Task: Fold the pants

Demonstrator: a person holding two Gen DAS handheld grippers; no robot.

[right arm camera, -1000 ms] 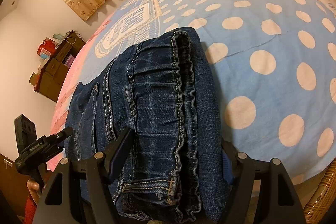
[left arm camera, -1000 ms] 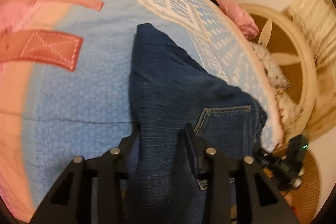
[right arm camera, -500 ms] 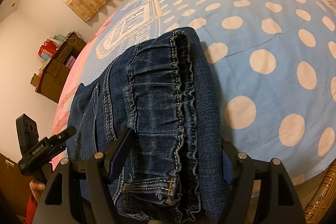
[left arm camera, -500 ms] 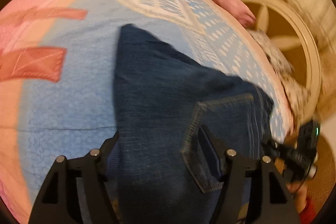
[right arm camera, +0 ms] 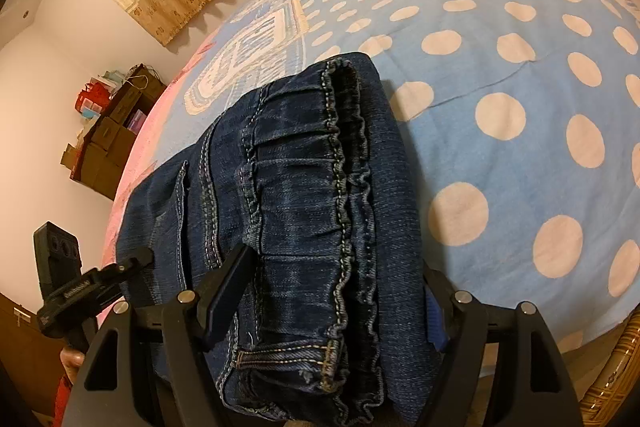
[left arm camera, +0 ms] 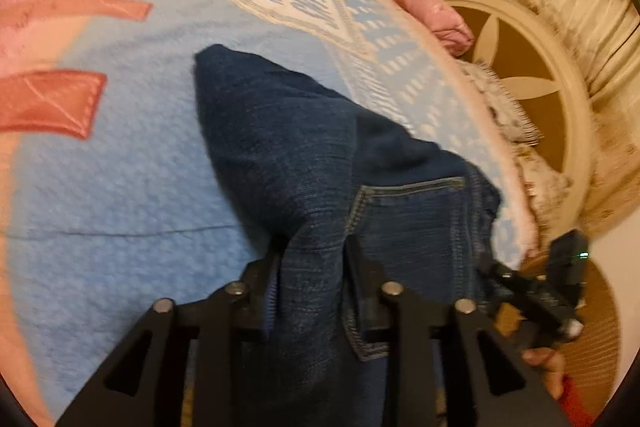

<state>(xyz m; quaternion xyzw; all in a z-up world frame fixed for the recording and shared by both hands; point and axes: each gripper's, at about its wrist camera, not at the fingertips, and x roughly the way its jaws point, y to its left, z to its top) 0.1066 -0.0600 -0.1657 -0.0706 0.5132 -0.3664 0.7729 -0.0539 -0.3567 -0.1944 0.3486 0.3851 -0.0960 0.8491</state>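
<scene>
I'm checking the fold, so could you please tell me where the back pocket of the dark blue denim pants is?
In the left wrist view, the back pocket lies right of centre, beside the left gripper, near the blue bedspread's right edge.

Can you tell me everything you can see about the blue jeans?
The jeans are dark blue denim with pale stitching, a gathered waistband and a back pocket. They lie folded on the blue bedspread near its edge. The left gripper has just closed on a fold of denim; the right gripper straddles the waistband end.
</scene>
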